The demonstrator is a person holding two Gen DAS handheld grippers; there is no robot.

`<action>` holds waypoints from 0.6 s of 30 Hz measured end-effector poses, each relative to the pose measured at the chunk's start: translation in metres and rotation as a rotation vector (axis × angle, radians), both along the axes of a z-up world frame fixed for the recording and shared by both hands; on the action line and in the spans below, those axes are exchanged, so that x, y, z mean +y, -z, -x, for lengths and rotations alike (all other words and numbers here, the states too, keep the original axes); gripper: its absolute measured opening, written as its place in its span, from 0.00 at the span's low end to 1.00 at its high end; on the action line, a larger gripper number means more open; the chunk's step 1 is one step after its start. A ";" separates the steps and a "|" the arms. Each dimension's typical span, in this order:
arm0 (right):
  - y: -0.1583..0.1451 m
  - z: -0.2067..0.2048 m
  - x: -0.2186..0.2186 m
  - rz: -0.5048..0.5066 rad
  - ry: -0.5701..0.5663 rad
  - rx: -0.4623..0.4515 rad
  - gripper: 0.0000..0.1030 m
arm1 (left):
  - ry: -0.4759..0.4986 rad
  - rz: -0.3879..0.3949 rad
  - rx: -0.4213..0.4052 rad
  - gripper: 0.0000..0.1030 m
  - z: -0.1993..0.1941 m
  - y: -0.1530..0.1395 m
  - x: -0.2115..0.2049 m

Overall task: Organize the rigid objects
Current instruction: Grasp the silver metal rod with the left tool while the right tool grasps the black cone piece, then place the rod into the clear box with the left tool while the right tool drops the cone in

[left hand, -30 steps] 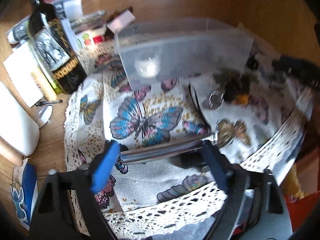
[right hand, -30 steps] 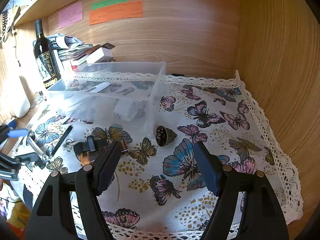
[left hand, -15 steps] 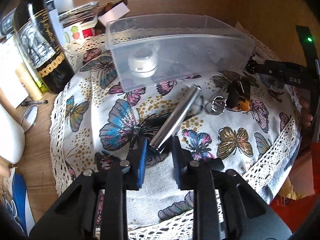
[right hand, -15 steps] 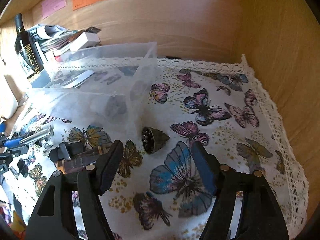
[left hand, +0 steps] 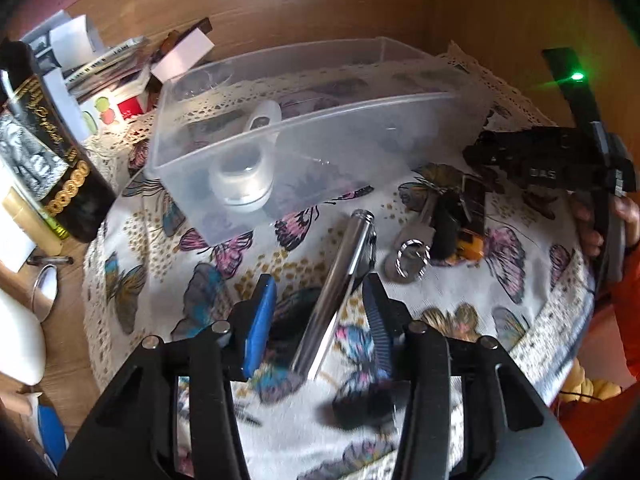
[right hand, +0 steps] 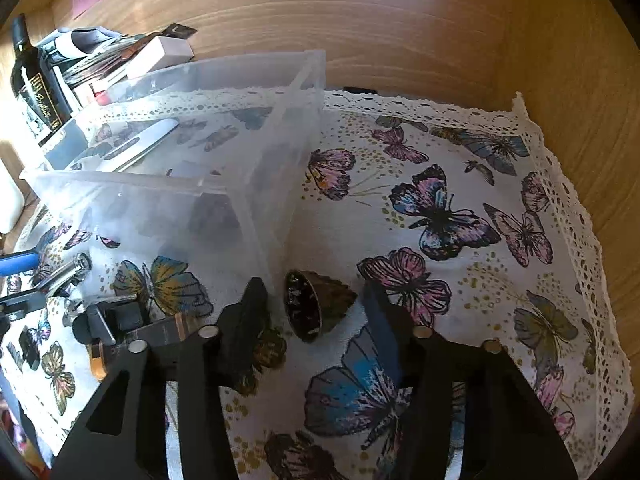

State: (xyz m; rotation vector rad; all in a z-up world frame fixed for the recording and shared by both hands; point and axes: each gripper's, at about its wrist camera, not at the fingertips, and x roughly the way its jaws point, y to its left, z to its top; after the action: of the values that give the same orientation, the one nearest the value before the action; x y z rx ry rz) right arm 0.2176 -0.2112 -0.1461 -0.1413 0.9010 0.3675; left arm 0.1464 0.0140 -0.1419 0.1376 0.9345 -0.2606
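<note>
A shiny metal tube point(left hand: 340, 292) lies on the butterfly cloth between the fingers of my left gripper point(left hand: 320, 300), which is open around it with a gap on the left side. Its far end also shows in the right wrist view point(right hand: 70, 270). A clear plastic bin point(left hand: 320, 148) stands behind it, holding a white tape roll point(left hand: 242, 182). My right gripper point(right hand: 316, 304) is open around a dark coffee capsule point(right hand: 316, 304) lying on its side beside the bin's corner point(right hand: 280, 216).
A key with ring point(left hand: 412, 248) and a black-and-orange item point(left hand: 468, 224) lie right of the tube. A dark wine bottle point(left hand: 44, 148), papers and boxes point(left hand: 120, 76) stand at the left. Wooden walls close the back and right. A small black object point(left hand: 360, 404) lies near the left gripper.
My left gripper has opened; the tube it was pinching now lies loose between its fingers. My right gripper has moved forward, so the capsule now sits between its fingers.
</note>
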 end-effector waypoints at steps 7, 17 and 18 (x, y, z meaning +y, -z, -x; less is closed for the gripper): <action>-0.004 0.014 -0.002 0.000 0.008 -0.043 0.32 | 0.002 0.007 -0.023 0.14 0.005 0.007 -0.011; -0.028 0.047 -0.008 -0.045 0.013 -0.127 0.32 | -0.080 0.051 -0.086 0.14 0.034 -0.012 0.004; -0.033 0.051 -0.009 -0.052 0.009 -0.141 0.32 | -0.094 0.057 -0.106 0.14 0.038 -0.019 0.007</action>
State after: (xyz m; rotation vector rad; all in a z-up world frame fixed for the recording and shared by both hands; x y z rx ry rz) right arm 0.1670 -0.2198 -0.1129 -0.1143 0.7523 0.3681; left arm 0.1085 0.0213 -0.1234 0.0545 0.8255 -0.1907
